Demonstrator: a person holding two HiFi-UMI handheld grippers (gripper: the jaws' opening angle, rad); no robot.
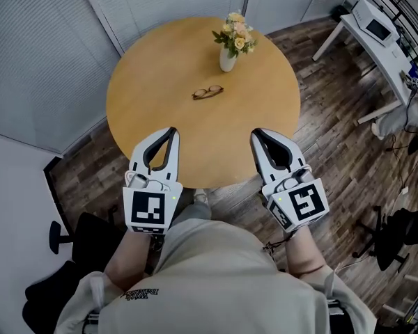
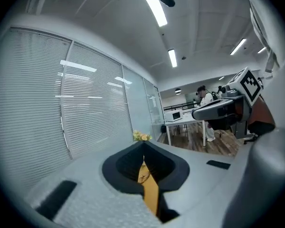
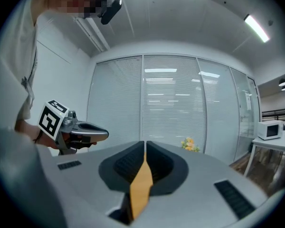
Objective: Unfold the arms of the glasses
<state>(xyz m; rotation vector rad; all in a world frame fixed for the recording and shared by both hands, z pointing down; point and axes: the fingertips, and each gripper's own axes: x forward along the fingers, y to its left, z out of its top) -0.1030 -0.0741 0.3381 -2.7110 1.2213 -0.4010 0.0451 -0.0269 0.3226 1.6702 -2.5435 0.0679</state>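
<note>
Round wood worktop [image 1: 265, 117], wood floor all around. Glasses [image 1: 207, 92] lie near the middle, arms look folded in. Vase [image 1: 227, 59] w/ yellow flowers stands near them, on the far side. L claw [image 1: 171, 132] & R claw [image 1: 256, 134] are both pinched closed w/ nothing in them, over the near edge, well apart from the glasses.

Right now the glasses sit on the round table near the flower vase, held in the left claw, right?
No: the head view shows the glasses lying free on the table near the vase; the left claw is shut, empty, short of them.
</note>
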